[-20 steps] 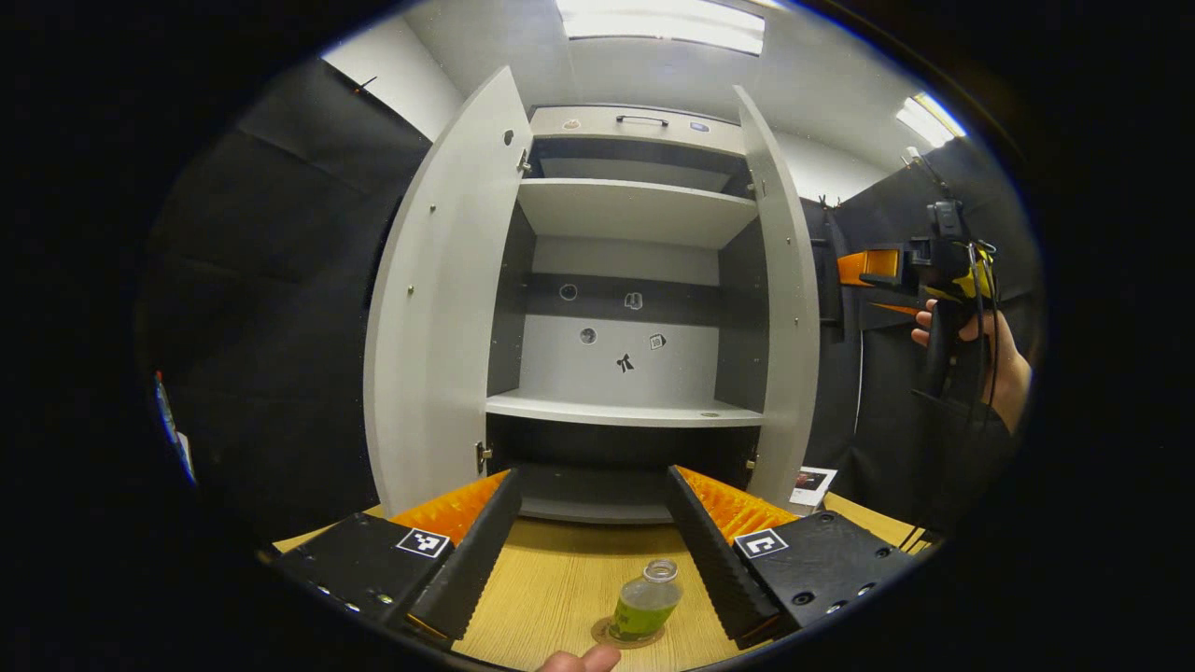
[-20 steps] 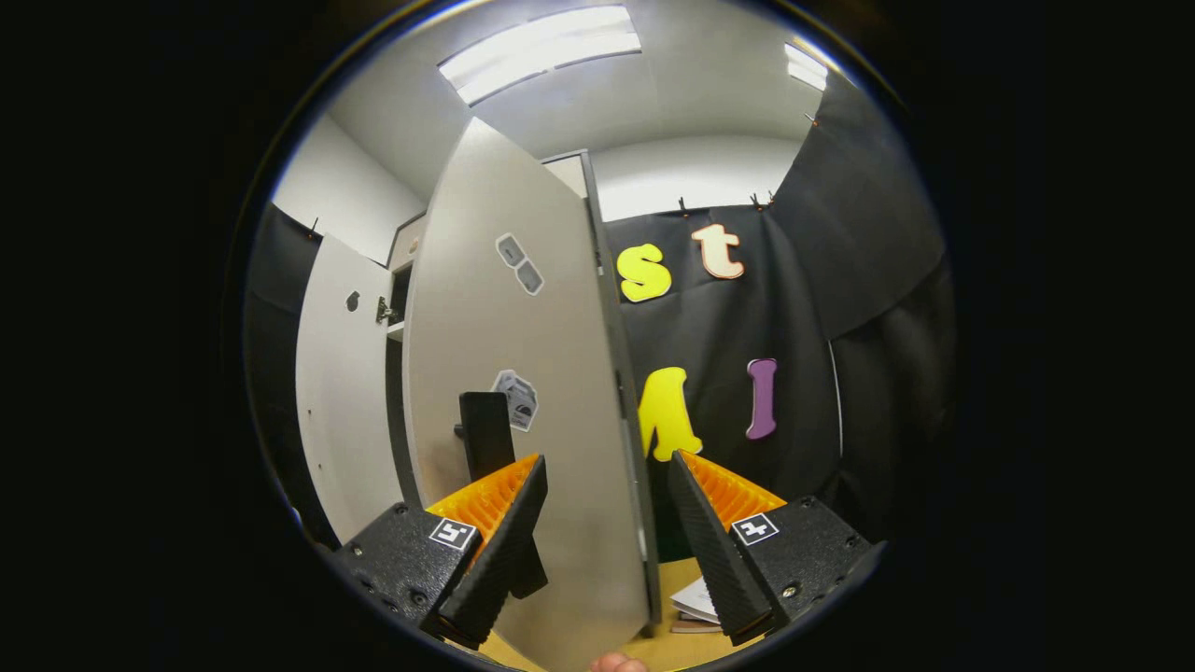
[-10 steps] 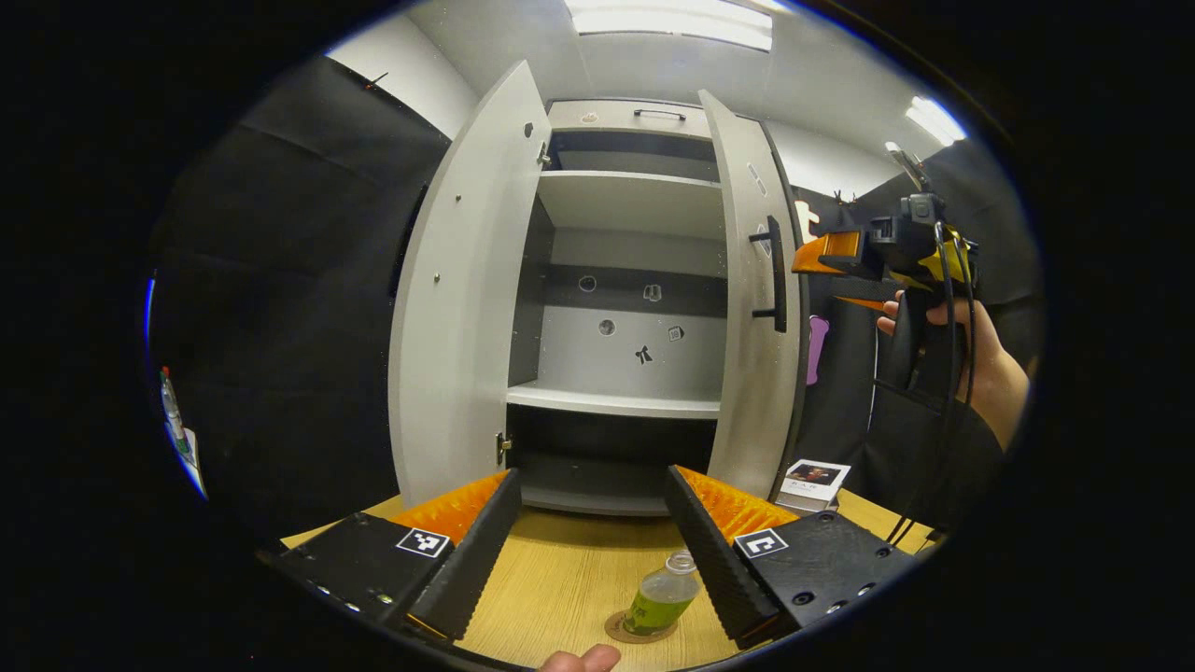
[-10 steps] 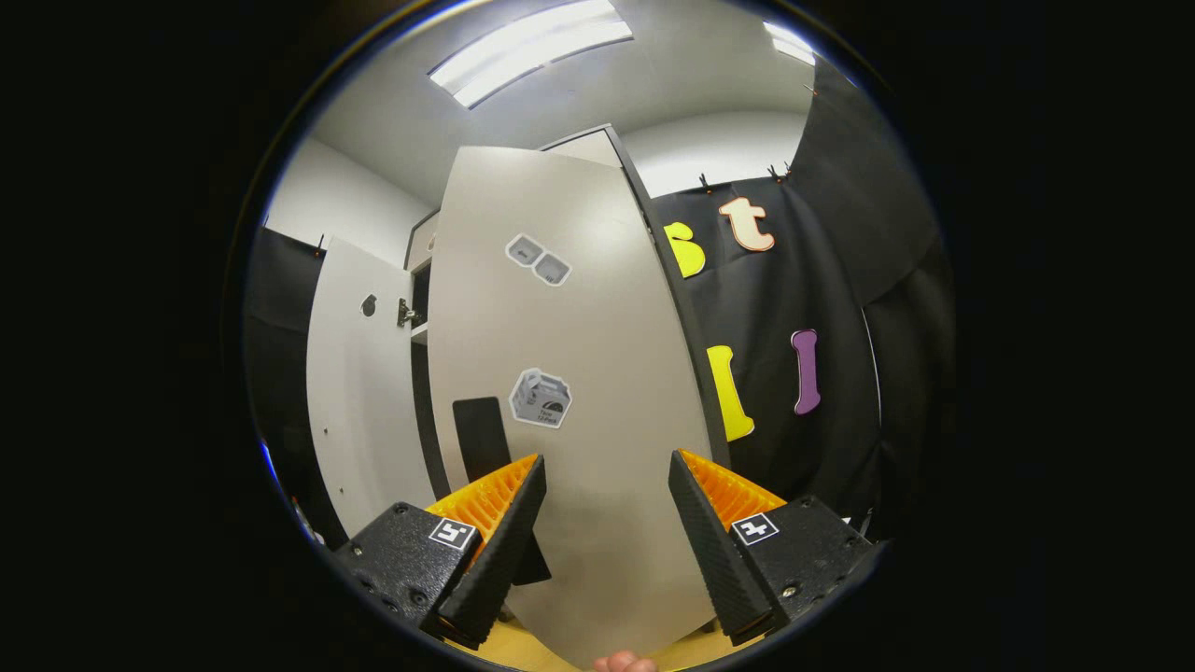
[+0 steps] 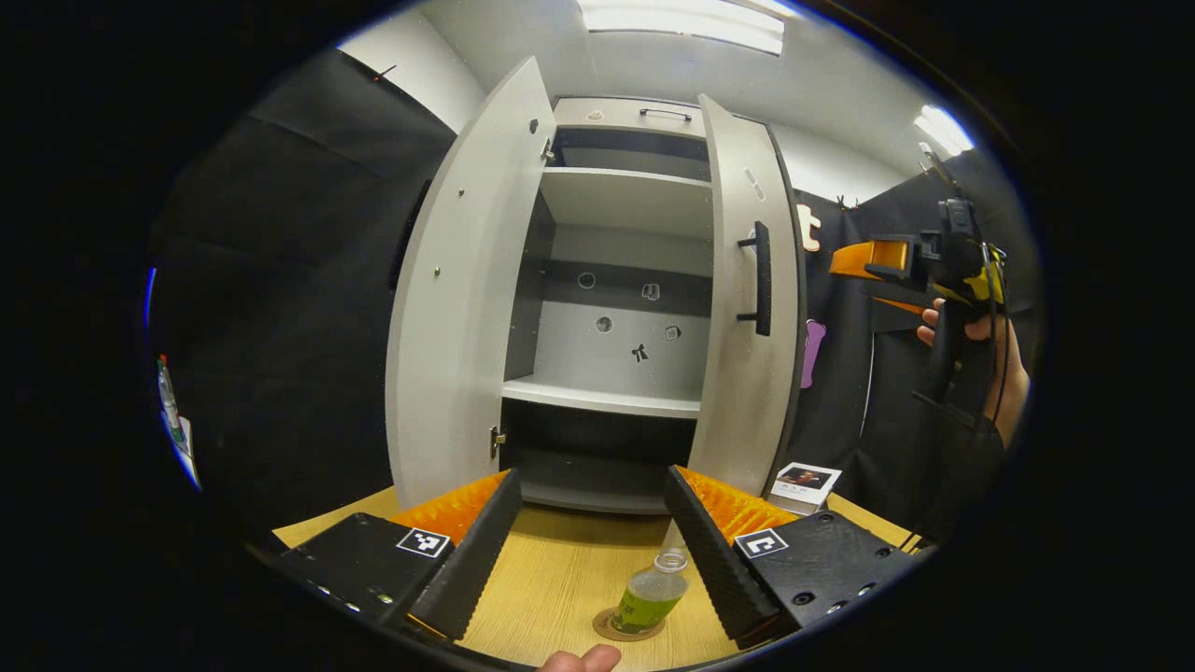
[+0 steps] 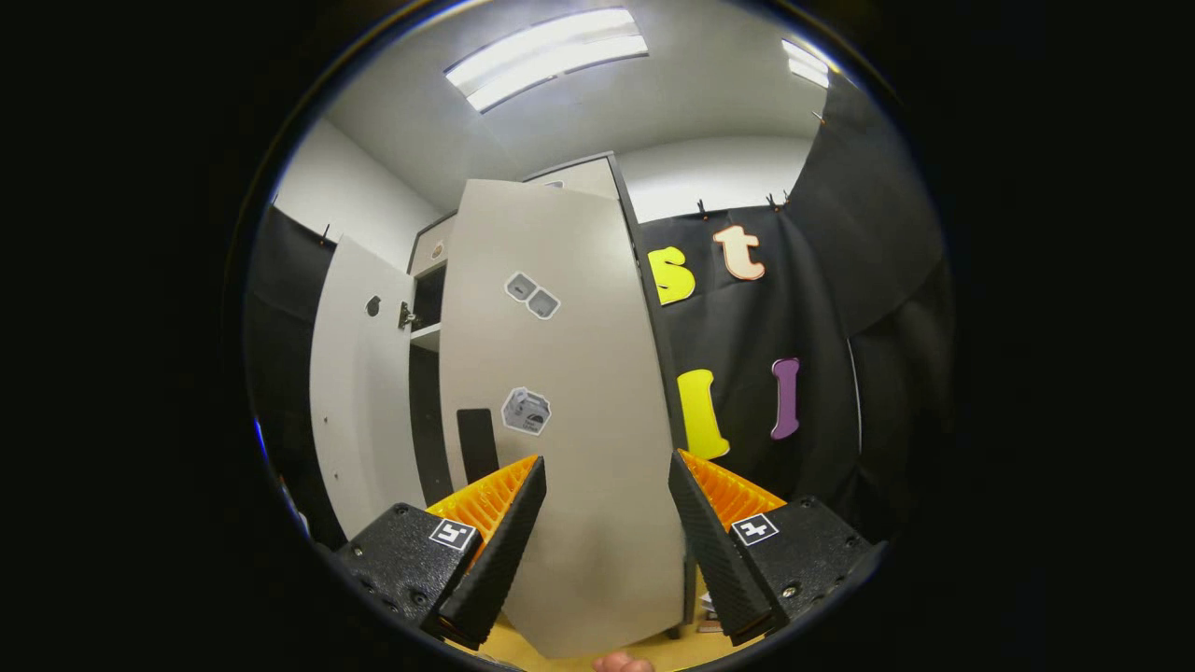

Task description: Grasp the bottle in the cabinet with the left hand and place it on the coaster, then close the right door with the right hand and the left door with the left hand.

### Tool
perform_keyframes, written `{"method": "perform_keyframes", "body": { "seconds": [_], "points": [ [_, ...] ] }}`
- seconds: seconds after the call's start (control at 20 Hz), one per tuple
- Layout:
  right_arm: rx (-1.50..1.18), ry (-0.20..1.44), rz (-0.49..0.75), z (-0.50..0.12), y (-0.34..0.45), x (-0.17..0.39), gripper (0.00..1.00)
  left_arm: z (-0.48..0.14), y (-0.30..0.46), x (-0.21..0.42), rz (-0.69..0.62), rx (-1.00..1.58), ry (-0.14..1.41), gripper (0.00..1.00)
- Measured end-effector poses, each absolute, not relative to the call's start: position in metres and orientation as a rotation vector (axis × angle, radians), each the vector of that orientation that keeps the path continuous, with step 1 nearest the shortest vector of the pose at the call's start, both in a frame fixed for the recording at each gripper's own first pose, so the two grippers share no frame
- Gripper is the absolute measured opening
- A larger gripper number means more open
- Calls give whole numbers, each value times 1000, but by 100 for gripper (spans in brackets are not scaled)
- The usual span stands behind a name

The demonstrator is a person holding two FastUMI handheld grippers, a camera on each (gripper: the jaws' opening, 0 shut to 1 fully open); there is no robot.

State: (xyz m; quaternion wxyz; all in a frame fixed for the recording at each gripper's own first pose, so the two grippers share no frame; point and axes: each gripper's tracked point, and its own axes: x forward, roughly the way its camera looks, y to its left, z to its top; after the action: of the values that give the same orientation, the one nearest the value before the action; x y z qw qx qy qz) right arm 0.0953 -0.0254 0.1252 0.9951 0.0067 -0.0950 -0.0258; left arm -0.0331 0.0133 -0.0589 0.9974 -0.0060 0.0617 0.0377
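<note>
A light wooden table [image 5: 560, 579] carries everything. A tall grey cabinet [image 5: 616, 308] stands along its back edge. Near the front edge lies a round brown coaster [image 5: 607, 628], and a small bottle [image 5: 649, 597] with green drink stands on it. A small stack of cards [image 5: 803, 483] lies near the right edge, just beside the cabinet.
</note>
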Motion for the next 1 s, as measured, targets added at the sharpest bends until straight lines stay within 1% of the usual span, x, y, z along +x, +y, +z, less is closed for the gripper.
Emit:
{"method": "perform_keyframes", "body": {
  "seconds": [0.15, 0.35, 0.5, 0.65, 0.8, 1.0],
  "points": [
    [-44, -219, -84, 117, -26, 64, 81, -62, 3, -33, 46, -7, 137, 95],
    [-97, -232, -130, 90, -21, 31, 81, -62, -17, -25, 3, -19, 148, 95],
    [-58, -218, -149, 67, -16, 10, 82, -59, -33, -20, -28, -35, 145, 95],
    [8, -177, -146, 39, -18, -4, 81, -59, -41, -18, -45, -33, 144, 95],
    [89, -92, -150, 3, -25, -11, 81, -60, -48, -15, -52, -40, 153, 95],
    [130, -15, -211, -33, -49, -18, 82, -50, -44, -10, -36, -45, 132, 95]
  ]
}}
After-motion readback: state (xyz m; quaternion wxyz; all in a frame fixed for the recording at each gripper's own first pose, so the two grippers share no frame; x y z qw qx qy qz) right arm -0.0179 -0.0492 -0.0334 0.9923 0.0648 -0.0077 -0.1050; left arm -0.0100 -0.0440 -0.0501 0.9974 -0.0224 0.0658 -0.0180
